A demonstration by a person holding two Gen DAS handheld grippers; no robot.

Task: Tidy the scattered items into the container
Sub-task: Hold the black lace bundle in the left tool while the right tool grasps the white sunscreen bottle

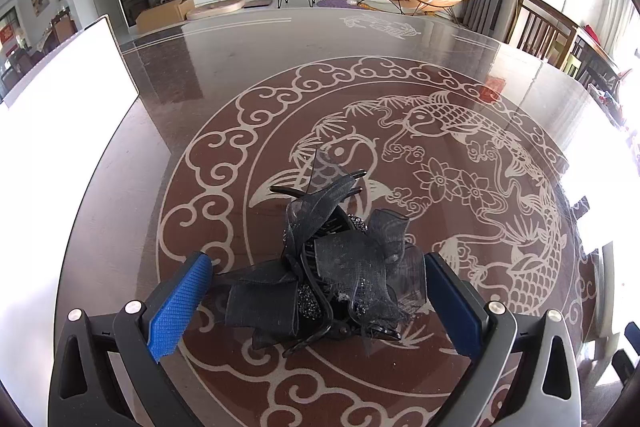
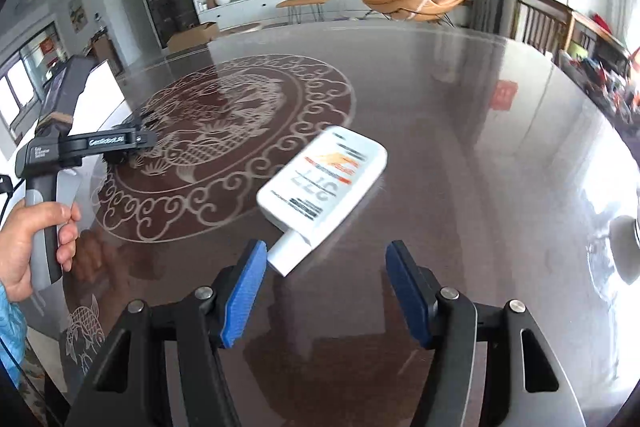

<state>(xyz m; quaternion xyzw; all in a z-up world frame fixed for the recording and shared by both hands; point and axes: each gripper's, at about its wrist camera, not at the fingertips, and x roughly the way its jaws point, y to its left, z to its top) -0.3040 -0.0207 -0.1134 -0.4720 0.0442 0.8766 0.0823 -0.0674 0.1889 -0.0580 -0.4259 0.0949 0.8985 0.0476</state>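
Observation:
A black hair clip with a gauze bow point(image 1: 340, 267) lies on the dark patterned table point(image 1: 400, 39). My left gripper point(image 1: 316, 267) straddles it; the blue pads point(image 1: 180, 303) stand wide on either side, a small gap showing at the left pad. From the right wrist view, the left gripper point(image 2: 132, 147) is held low at the left by a hand point(image 2: 28, 239). A white tube with an orange label point(image 2: 324, 179) lies flat on the table point(image 2: 460, 107), its cap pointing at my right gripper point(image 2: 325, 251), which is open and empty just short of it.
A white container point(image 1: 60, 147) stands at the table's left edge, washed out by light, and shows again as the white container point(image 2: 104, 95) behind the left gripper. A pale round object point(image 2: 626, 247) sits at the far right. Wooden chairs point(image 1: 540, 31) line the right side.

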